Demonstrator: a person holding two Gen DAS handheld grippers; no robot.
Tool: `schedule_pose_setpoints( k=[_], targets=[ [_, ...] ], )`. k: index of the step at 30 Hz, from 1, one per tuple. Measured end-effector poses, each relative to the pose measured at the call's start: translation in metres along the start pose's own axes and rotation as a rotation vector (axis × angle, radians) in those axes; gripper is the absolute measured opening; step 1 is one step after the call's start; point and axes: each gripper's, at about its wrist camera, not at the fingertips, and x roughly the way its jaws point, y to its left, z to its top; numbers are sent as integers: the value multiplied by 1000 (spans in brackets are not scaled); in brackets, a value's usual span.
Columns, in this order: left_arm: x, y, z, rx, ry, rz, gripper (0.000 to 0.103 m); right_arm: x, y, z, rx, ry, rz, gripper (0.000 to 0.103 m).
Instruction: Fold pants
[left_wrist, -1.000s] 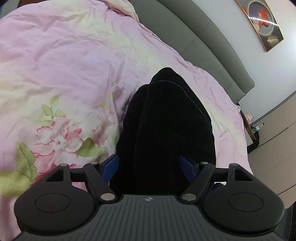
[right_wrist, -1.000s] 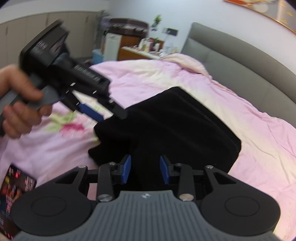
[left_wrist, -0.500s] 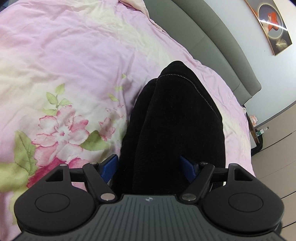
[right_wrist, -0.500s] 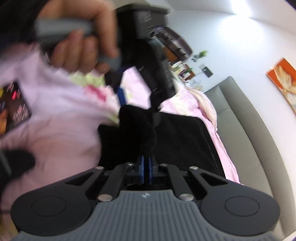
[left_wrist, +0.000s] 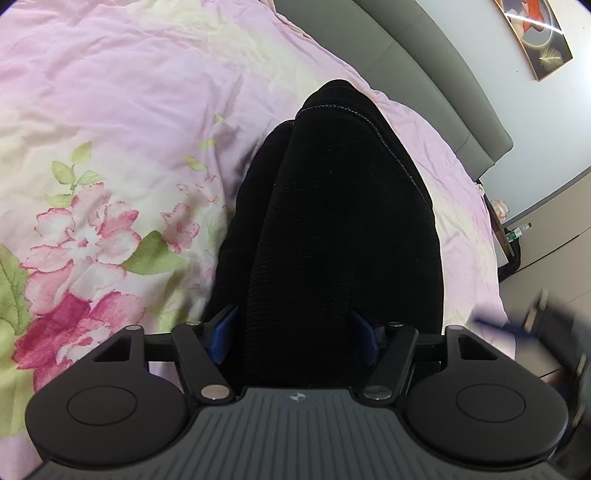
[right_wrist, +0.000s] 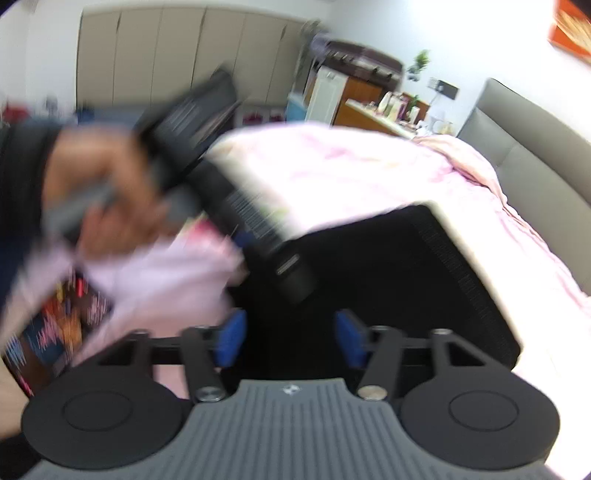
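The black pants (left_wrist: 332, 229) lie folded in a thick stack on the pink floral duvet (left_wrist: 110, 147). My left gripper (left_wrist: 295, 332) is open, its blue pads standing either side of the near end of the stack. In the right wrist view the pants (right_wrist: 388, 277) lie just ahead of my right gripper (right_wrist: 288, 338), which is open with nothing between its pads. The left gripper (right_wrist: 258, 236), blurred, sits at the left edge of the pants, held by a hand (right_wrist: 99, 192).
A grey padded headboard (left_wrist: 424, 74) runs along the far side of the bed. A phone with a colourful screen (right_wrist: 62, 325) lies on the duvet at the left. Wardrobes (right_wrist: 184, 55) and a cluttered desk (right_wrist: 388, 110) stand beyond the bed.
My right gripper was shut on a bunch of the pants half a second ago; it has let go, opened and swung back. My left gripper stayed open around the stack.
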Motion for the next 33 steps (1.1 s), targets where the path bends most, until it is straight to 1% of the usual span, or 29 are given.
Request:
schedule_pose_setpoints(
  k=[1, 2, 3, 4, 6, 8, 9, 11, 14, 16, 17, 18, 19, 21, 22, 24, 27, 30, 33],
  targets=[
    [0, -1, 0, 3, 0, -7, 63, 0, -21, 9, 25, -5, 17, 76],
    [0, -2, -1, 6, -1, -9, 62, 4, -45, 19, 52, 4, 48, 78],
    [0, -2, -1, 10, -1, -8, 60, 10, -66, 25, 82, 14, 73, 78],
    [0, -3, -1, 15, -1, -6, 58, 15, -88, 32, 120, 25, 87, 77],
    [-1, -4, -2, 24, -1, -9, 55, 32, -126, 47, 190, 56, 96, 70],
    [-1, -4, -2, 34, 1, -11, 54, 54, -151, 63, 232, 84, 98, 68],
    [-1, -4, -2, 37, 2, -12, 53, 65, -158, 70, 233, 100, 104, 65],
    [-1, -3, -2, 34, 4, -16, 53, 89, -165, 83, 200, 132, 126, 61],
    [-2, -3, -2, 38, 8, -21, 53, 122, -175, 97, 164, 195, 179, 61],
    [-1, -3, -2, 45, 12, -21, 53, 145, -179, 99, 129, 246, 196, 61],
    [-1, -3, -2, 50, 14, -19, 52, 154, -181, 99, 126, 265, 208, 59],
    [0, -3, -2, 58, 15, -14, 51, 161, -184, 98, 138, 281, 239, 36],
    [1, -3, -2, 67, 18, -8, 49, 167, -183, 97, 142, 294, 278, 30],
    [3, -2, -2, 76, 25, 3, 45, 174, -170, 93, 110, 300, 280, 23],
    [4, -3, -2, 79, 24, 6, 42, 175, -167, 91, 108, 297, 276, 21],
    [3, -5, -2, 94, 17, 4, 37, 171, -165, 88, 130, 282, 286, 9],
    [-2, -12, -4, 107, 16, -14, 33, 153, -171, 86, 179, 239, 300, 7],
    [-21, -23, -4, 138, 16, -106, 32, 126, -179, 90, 227, 184, 346, 7],
    [-38, -30, -4, 175, -4, -129, 32, 110, -184, 98, 261, 146, 375, 7]
  ],
)
